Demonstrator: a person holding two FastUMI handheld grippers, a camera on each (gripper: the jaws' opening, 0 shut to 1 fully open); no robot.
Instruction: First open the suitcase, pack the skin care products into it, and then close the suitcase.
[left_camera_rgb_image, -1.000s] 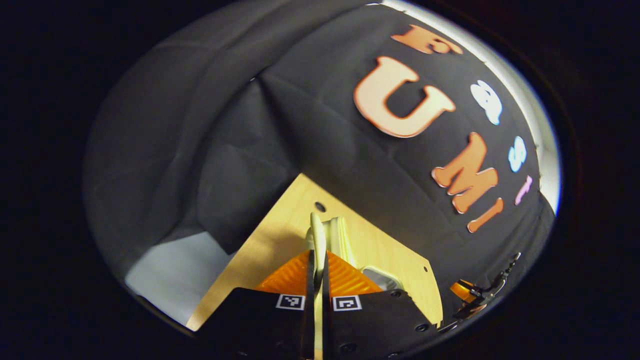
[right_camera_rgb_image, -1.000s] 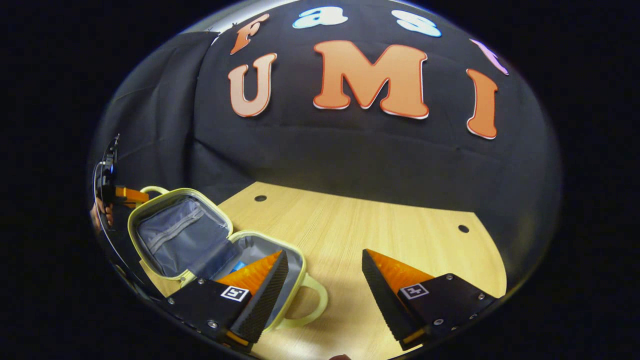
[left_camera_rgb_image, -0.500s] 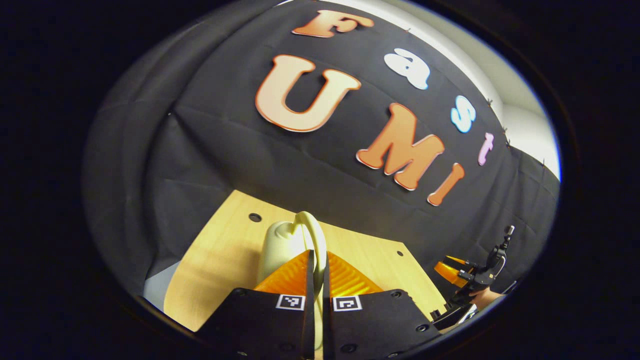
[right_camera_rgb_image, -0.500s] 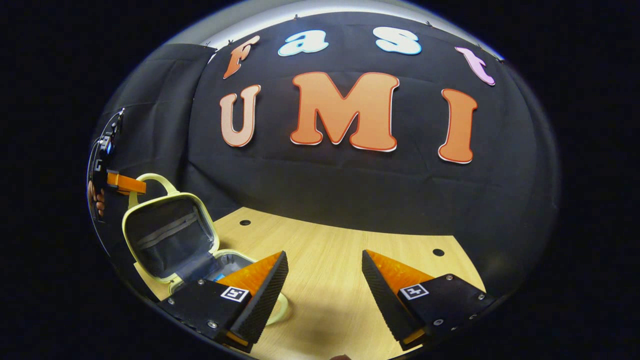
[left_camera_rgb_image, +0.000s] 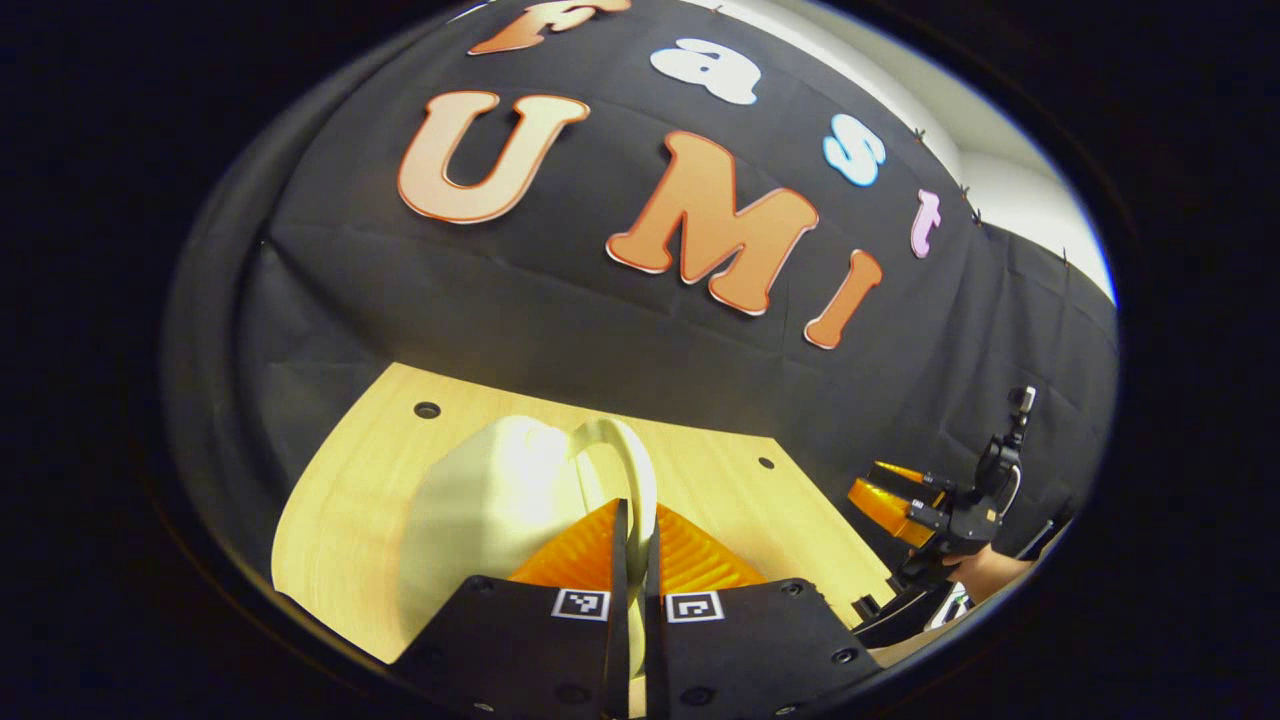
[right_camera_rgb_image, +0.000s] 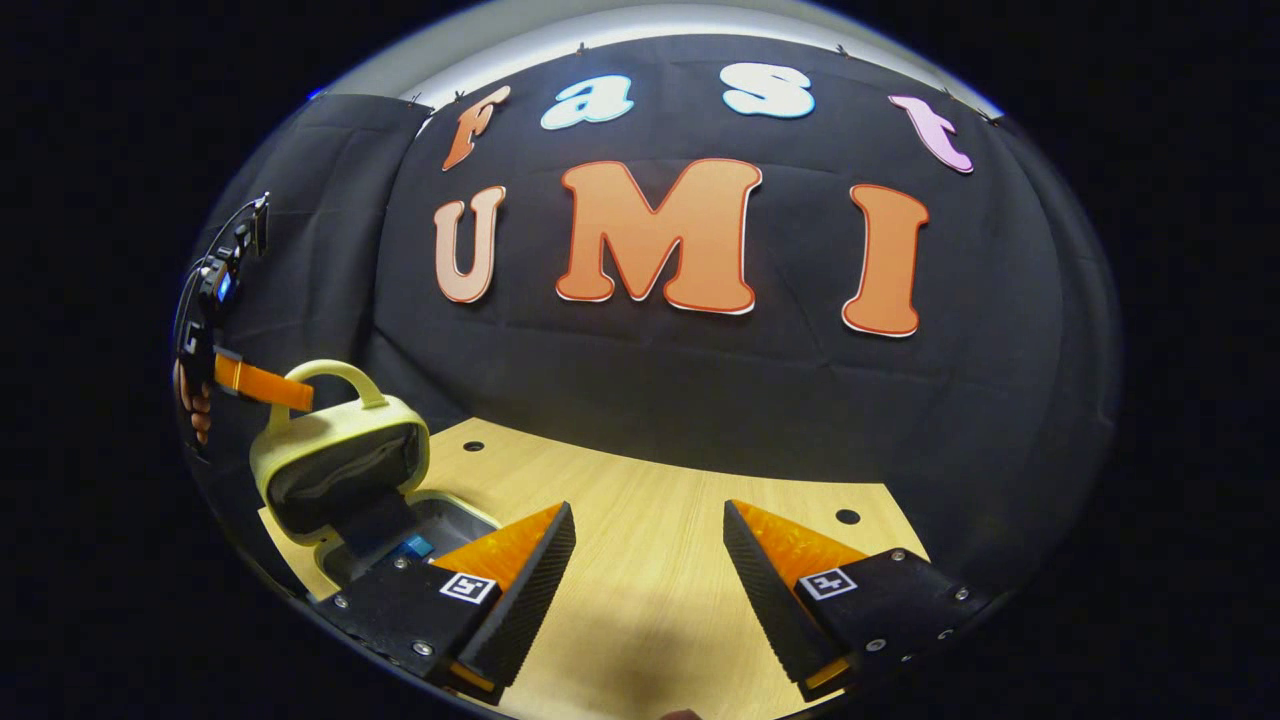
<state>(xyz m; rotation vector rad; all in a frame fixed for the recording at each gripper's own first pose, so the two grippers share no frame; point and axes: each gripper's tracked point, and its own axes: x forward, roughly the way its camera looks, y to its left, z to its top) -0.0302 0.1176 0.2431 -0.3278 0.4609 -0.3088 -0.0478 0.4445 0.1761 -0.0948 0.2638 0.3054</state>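
Wooden table (right_camera_rgb_image: 650, 520), suitcase lid (right_camera_rgb_image: 340, 450) swung lower, left hand-held gripper (left_camera_rgb_image: 632, 545) pinching its handle (left_camera_rgb_image: 625, 470), right hand-held gripper (right_camera_rgb_image: 648, 560) wide

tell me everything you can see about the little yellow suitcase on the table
The suitcase is a small, pale yellow, rounded hard-looking case at the left end of the wooden table. Its lid is partly lowered over the base, leaving a gap that shows a dark grey fabric lining. Something blue lies inside the base. The lid carries a looped handle, and the left gripper is shut on that handle, holding the lid up. The right gripper hangs open above the table beside the case, not touching it.
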